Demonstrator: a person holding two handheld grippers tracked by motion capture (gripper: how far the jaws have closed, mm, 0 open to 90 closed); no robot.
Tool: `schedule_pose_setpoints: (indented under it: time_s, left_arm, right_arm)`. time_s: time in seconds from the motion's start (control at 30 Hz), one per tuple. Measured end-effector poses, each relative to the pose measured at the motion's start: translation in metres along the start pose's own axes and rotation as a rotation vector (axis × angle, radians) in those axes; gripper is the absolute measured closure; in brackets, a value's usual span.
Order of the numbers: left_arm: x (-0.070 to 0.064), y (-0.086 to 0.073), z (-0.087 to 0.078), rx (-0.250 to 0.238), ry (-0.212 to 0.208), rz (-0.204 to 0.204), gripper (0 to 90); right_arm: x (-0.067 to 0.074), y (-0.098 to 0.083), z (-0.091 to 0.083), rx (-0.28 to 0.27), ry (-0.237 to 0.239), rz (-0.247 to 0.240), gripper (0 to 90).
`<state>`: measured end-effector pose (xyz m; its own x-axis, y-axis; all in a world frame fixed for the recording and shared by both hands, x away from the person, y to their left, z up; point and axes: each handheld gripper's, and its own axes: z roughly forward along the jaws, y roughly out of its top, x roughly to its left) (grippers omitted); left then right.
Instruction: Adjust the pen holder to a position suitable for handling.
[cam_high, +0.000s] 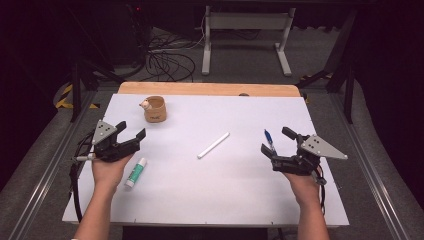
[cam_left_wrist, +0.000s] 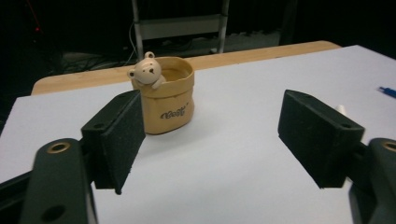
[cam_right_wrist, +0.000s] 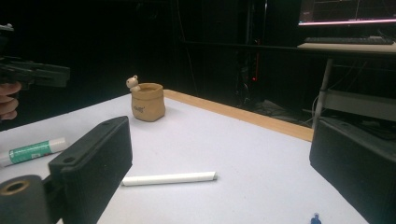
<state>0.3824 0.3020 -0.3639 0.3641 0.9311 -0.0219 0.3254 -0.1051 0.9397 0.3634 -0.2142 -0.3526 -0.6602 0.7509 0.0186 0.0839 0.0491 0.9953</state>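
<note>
Nothing has been picked up so far, by the look of it — the work seems to stand at its very start, and every item lies loose on the white table (cam_high: 240, 200). The left gripper (cam_high: 131, 131) hovers near the table's left edge with its jaws spread wide and nothing between them, pointed toward the tan holder (cam_high: 155, 108), a small sack-shaped pot with a bear figure on its rim that stands near the far left corner. Just beside that hand, toward the near left part of the table, lies the glue stick (cam_high: 135, 172). The right gripper (cam_high: 276, 141) hangs near the right edge, its jaws likewise wide apart and holding nothing; the blue pen (cam_high: 269, 139) lies just beside its tips, and the white stick (cam_high: 213, 145) rests around the middle of the table, well apart from both grippers. If the aim is to put these things into the holder, as the layout suggests, all three are yet to be gathered and the holder looks empty as far as its rim shows. As for writing — the holder bears a dark cursive word on its front, too blurred to spell out with confidence, and the glue stick has a green label whose print is too small to read.
</note>
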Motion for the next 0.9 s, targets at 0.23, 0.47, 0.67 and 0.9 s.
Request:
schedule_pose_setpoints:
  time_s: [0.23,0.47,0.67,0.9]
  left_arm:
    - [0.004,0.01,0.014,0.023,0.012,-0.015,24.4]
    - [0.002,0.02,0.031,0.049,0.037,0.003,24.3]
    - [0.004,0.026,0.046,0.06,0.07,-0.014,23.8]
    - [0.006,0.03,0.065,0.113,0.11,-0.006,23.2]
  right_arm:
    - [0.001,0.0,0.001,-0.002,0.005,0.002,6.9]
    - [0.001,0.002,-0.001,-0.015,-0.003,0.0,7.5]
    - [0.001,0.004,-0.004,-0.04,0.004,0.007,7.5]
    - [0.002,0.004,-0.002,-0.024,0.024,0.003,7.5]
